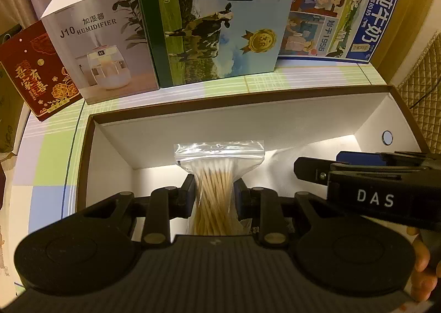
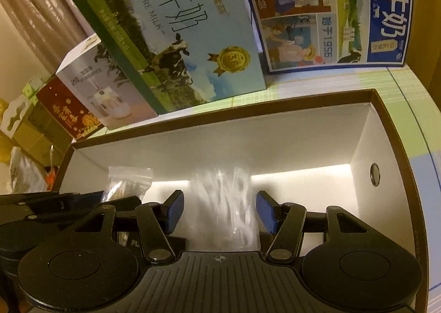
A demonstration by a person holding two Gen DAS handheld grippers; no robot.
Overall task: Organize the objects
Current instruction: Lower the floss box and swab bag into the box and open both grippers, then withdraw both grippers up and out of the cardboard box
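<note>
While my left gripper (image 1: 213, 197) is pinching the zip bag of cotton swabs (image 1: 217, 175) at its waist, sticks running lengthwise away from the fingers over the open white-lined box (image 1: 248, 125), my right gripper (image 2: 219, 211) is hanging just beside it, pads spread wide around a blurred clear bag of white sticks (image 2: 224, 208) without gripping it. Beyond the far rim, a humidifier carton (image 1: 96, 45) and milk cartons (image 1: 220, 15) are standing clear of both.
</note>
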